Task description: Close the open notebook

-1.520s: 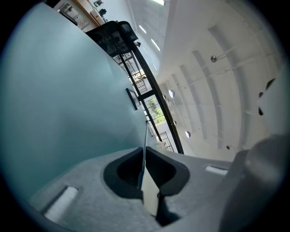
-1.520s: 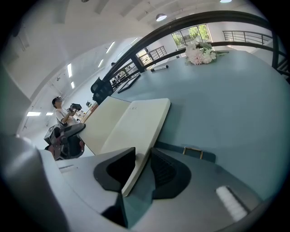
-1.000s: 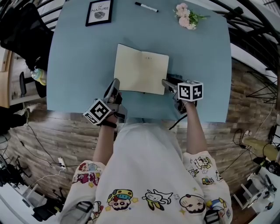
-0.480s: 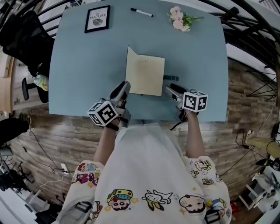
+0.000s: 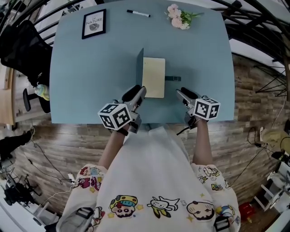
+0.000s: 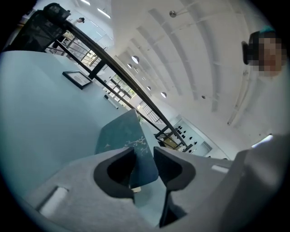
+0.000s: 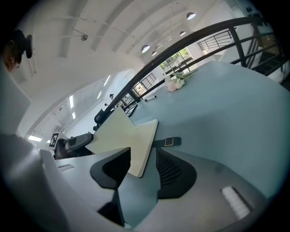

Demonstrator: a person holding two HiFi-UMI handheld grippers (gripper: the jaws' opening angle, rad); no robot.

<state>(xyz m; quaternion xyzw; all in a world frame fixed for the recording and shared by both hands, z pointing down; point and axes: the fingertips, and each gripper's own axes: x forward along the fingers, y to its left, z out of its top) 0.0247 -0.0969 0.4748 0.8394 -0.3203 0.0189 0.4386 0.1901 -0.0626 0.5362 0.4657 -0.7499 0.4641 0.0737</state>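
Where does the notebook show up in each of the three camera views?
Head view: the notebook lies mid-table, its left cover raised on edge.
Left gripper view: the notebook is low centre, teal cover standing up, seen from outside.
Right gripper view: the notebook is low centre-left, cream pages facing the camera.
Shared landmark: the blue table beneath it.

The blue table [image 5: 81, 81] bears a framed print [image 5: 94, 24], a marker [image 5: 138, 13], pink flowers [image 5: 178, 17] and a half-closed notebook [image 5: 153, 77].
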